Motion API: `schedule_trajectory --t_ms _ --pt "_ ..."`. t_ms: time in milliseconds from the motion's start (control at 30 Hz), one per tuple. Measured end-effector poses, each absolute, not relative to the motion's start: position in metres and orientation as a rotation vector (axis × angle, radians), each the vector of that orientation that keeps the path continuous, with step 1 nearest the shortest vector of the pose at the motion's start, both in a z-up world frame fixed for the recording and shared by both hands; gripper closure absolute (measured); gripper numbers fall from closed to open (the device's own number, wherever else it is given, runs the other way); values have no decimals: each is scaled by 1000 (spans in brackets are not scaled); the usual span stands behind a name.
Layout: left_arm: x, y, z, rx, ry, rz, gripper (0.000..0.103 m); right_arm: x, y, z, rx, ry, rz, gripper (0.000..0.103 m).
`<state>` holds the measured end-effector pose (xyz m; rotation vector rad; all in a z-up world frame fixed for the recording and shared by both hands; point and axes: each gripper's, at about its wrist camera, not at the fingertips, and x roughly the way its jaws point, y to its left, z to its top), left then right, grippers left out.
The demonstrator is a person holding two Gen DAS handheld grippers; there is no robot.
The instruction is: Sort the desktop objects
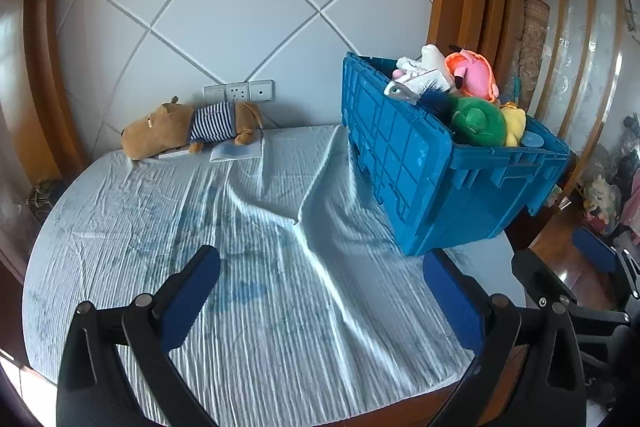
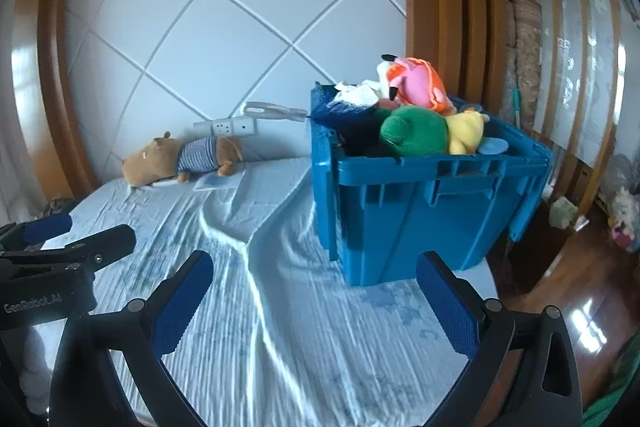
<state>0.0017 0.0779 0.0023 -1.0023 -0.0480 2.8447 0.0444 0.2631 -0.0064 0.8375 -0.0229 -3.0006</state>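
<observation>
A blue plastic crate (image 1: 404, 163) (image 2: 400, 223) stands at the right of the cloth-covered table, heaped with plush toys: a pink and orange one (image 1: 474, 75) (image 2: 420, 83), a green one (image 1: 478, 121) (image 2: 416, 133), a yellow one (image 2: 466, 133) and a white one (image 1: 424, 71). A brown plush dog in a striped shirt (image 1: 192, 125) (image 2: 180, 159) lies at the far left by the wall. My left gripper (image 1: 320, 279) is open and empty over the cloth. My right gripper (image 2: 316, 283) is open and empty just in front of the crate.
A wrinkled light blue cloth (image 1: 240, 247) covers the table. A white booklet (image 1: 236, 151) lies beside the dog. Wall sockets (image 1: 240, 91) sit behind it. Wooden floor and more toys (image 2: 624, 223) lie off the right edge.
</observation>
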Motion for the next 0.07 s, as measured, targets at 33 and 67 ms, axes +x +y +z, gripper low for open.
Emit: schedule_trajectory --t_ms 33,67 --pt "0 77 2 -1002 -45 2845 0 44 265 -7 840 -26 -3003 0" --pt "-2 77 1 -1002 -41 2845 0 44 266 -7 842 -27 -3004 0"
